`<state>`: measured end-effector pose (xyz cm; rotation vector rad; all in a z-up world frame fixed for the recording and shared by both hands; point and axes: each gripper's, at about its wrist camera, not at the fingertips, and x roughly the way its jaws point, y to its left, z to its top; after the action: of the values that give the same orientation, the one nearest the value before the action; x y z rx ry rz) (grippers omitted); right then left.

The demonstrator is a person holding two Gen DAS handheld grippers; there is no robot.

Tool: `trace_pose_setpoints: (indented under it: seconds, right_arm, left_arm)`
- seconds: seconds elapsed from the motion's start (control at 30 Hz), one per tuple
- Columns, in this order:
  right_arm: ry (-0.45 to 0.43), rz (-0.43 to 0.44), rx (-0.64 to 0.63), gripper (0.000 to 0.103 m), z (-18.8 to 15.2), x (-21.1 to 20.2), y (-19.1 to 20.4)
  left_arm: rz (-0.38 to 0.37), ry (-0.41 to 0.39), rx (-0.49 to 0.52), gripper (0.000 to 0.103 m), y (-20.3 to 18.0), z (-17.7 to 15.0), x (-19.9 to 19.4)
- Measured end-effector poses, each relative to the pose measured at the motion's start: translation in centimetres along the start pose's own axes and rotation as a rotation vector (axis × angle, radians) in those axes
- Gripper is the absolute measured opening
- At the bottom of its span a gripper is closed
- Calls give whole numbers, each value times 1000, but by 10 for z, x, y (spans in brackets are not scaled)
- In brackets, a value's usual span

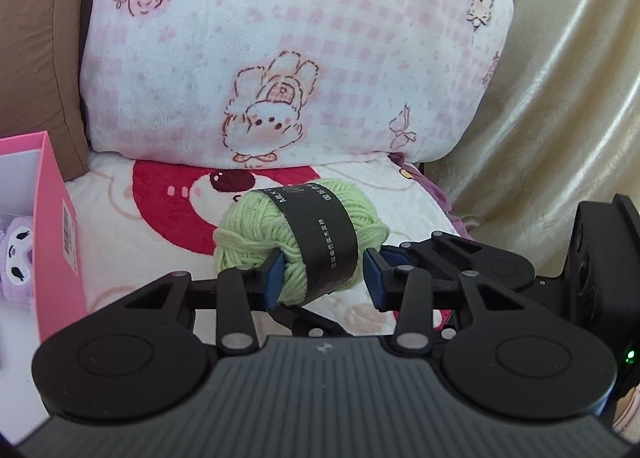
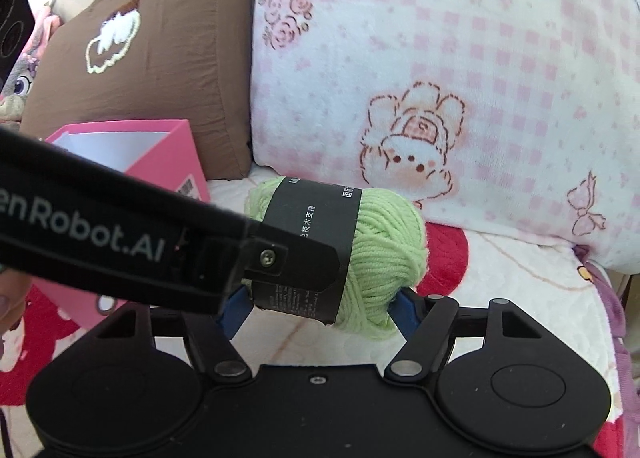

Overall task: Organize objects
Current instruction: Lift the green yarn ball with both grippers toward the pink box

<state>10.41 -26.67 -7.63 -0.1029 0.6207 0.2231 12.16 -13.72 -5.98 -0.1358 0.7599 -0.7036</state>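
Yarn (image 1: 256,234), green with a black band, is between the pads of my left claw (image 1: 324,282). The claw is clamped on its near part: the left pad (image 1: 274,278) dents the wool and the other pad sits at the band's edge. My right claw (image 2: 320,310) stands around the same yarn. Its right pad touches the wool, but the left claw's body covers the other pad, so I cannot tell whether this claw grips or only brackets. I also cannot tell if the yarn is clear of the blanket (image 1: 160,258).

I judge the step as the pick-up of the yarn, with placing not yet done. The likely goal is the pink box (image 1: 52,218), at 9 o'clock from the yarn in the left view and at 10 o'clock in the right view. A purple plush (image 1: 16,254) already lies inside it. The next move calls for one claw to let go, so that the two do not pull against each other. Then comes a lift high enough to pass the box wall and a carry toward 9 o'clock.

The checked pillow (image 1: 280,38) leans at 12 o'clock, just behind the yarn. A brown pillow (image 2: 160,78) stands behind the box, and a gold cloth (image 1: 560,98) hangs at 2 o'clock. What stands in the way is mostly my own rig: the claws are crossed and very near. The box wall is tall, and the plush takes part of the room inside.
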Motion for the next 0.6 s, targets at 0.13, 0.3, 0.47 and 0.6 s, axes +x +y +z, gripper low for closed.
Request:
trace_pose_setpoints:
  seconds: [0.13, 0.3, 0.47, 0.6]
  right_arm:
    - [12, -3, 5, 75, 1, 0, 3]
    - [40, 3, 26, 75, -5, -40, 10]
    - [55, 32, 18, 75, -5, -51, 18]
    - [39, 67, -12, 75, -3, -67, 32]
  left_arm:
    - [-10, 3, 13, 40, -7, -3, -13]
    - [-32, 19, 17, 40, -12, -5, -30]
    - [-38, 42, -7, 40, -11, -10, -58]
    - [-30, 35, 8, 40, -10, -16, -84]
